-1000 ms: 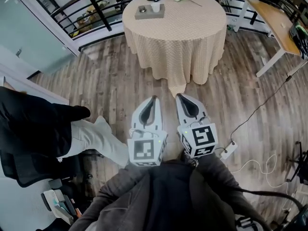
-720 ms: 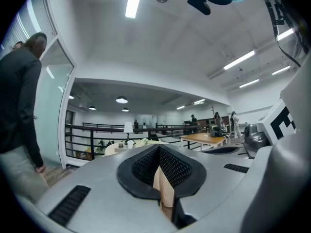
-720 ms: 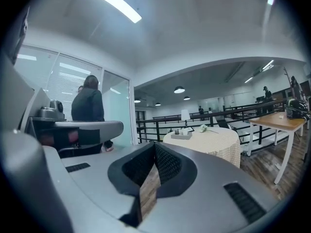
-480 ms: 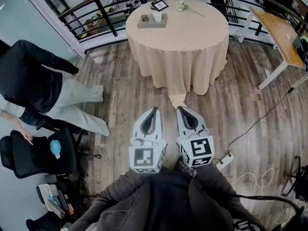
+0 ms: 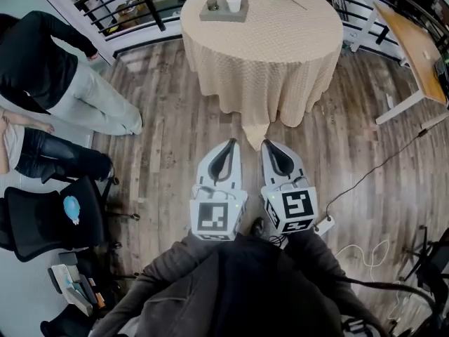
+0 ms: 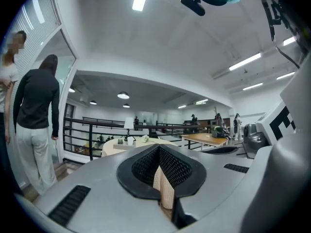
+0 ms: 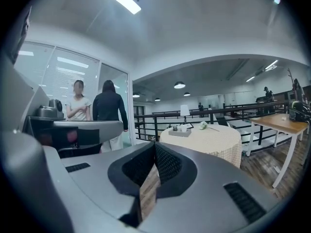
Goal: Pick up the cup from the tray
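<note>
Cup [image 5: 233, 4]: white, upright, at the right end of a grey tray [image 5: 223, 16]. The tray sits at the far left edge of a round table [image 5: 263, 48] draped in a beige cloth.

Small dark item [image 5: 212, 4]: on the tray's left end, apart from the cup; too small to identify.

Left gripper [image 5: 226, 147]: jaws clenched tip to tip, nothing between them.

Right gripper [image 5: 271, 147]: likewise clenched and empty.

Position: both tools side by side over the wooden floor, pointing at the table and well short of its near edge.

Step, as judged: approach, with no reach yet begun. The next move calls for closing on the table, passing over the cloth to the far edge, spreading one tool's jaws and setting them around the cup's wall.

Hard to make out: the cup's contents, any handle, and the tray's rim height. In the right gripper view the cup [image 7: 184, 127] is only a pale speck.

Bystanders [image 5: 49, 69]: at the left edge of the floor, partly cut off.
</note>
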The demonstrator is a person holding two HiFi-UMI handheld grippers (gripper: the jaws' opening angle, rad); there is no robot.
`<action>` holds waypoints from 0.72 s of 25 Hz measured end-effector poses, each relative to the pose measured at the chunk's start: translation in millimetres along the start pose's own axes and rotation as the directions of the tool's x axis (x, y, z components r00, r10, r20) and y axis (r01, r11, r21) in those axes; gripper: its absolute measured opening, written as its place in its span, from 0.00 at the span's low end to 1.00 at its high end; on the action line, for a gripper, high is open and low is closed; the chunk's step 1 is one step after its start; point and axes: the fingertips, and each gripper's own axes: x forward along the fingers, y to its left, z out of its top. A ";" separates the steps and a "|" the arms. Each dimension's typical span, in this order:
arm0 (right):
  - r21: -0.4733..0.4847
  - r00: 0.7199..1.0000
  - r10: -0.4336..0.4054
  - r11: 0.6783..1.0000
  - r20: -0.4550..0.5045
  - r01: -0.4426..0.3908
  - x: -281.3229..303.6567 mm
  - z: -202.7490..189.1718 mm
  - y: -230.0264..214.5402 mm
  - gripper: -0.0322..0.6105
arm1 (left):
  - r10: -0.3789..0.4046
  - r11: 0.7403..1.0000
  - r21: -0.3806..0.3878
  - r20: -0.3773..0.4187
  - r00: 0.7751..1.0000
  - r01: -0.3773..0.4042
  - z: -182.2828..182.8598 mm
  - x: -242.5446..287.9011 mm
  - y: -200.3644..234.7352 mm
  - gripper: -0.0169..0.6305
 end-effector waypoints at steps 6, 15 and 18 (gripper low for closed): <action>-0.014 1.000 0.002 1.000 -0.004 -0.002 68.3 15.9 6.8 0.06 | -0.001 1.000 -0.011 0.016 1.000 0.001 9.0 39.4 56.4 0.03; -0.051 1.000 -0.018 0.999 0.022 0.019 145.9 47.3 31.2 0.06 | -0.052 0.998 -0.032 0.061 0.997 0.054 23.9 72.5 125.3 0.03; -0.051 0.999 -0.025 0.998 0.023 0.026 164.4 52.5 35.9 0.06 | -0.063 0.997 -0.029 0.051 0.997 0.065 23.2 81.1 143.3 0.03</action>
